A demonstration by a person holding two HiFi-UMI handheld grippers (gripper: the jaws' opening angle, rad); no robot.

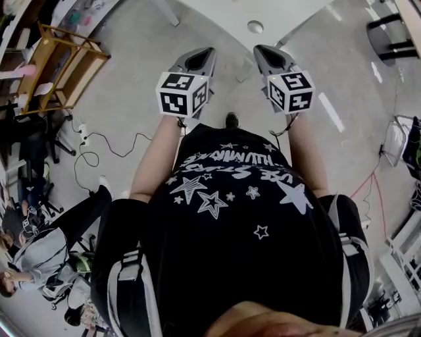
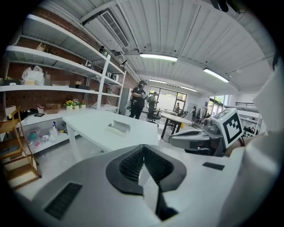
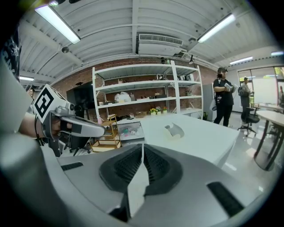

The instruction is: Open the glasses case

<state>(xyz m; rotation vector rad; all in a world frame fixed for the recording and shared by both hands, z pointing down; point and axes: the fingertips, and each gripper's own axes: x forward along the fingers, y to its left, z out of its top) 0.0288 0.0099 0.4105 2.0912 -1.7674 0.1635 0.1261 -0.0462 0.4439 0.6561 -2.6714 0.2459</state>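
A small white case (image 2: 119, 127) lies on the white table (image 2: 88, 124), well ahead of both grippers; it also shows as the case (image 3: 174, 130) on the table (image 3: 199, 142). I cannot tell whether its lid is up. My left gripper (image 2: 143, 148) is held in the air short of the table, pads together, nothing between them. My right gripper (image 3: 142, 146) is beside it, also shut and empty. In the head view the left gripper (image 1: 197, 58) and right gripper (image 1: 268, 56) sit side by side near the table's edge (image 1: 217, 20).
Wall shelves (image 3: 146, 86) stand behind the table. A wooden step rack (image 1: 62, 66) is on the left, with cables (image 1: 99, 148) on the floor. Two people (image 2: 138, 101) stand beyond the table; others sit at lower left (image 1: 33, 257). A second table (image 2: 177, 120) is farther back.
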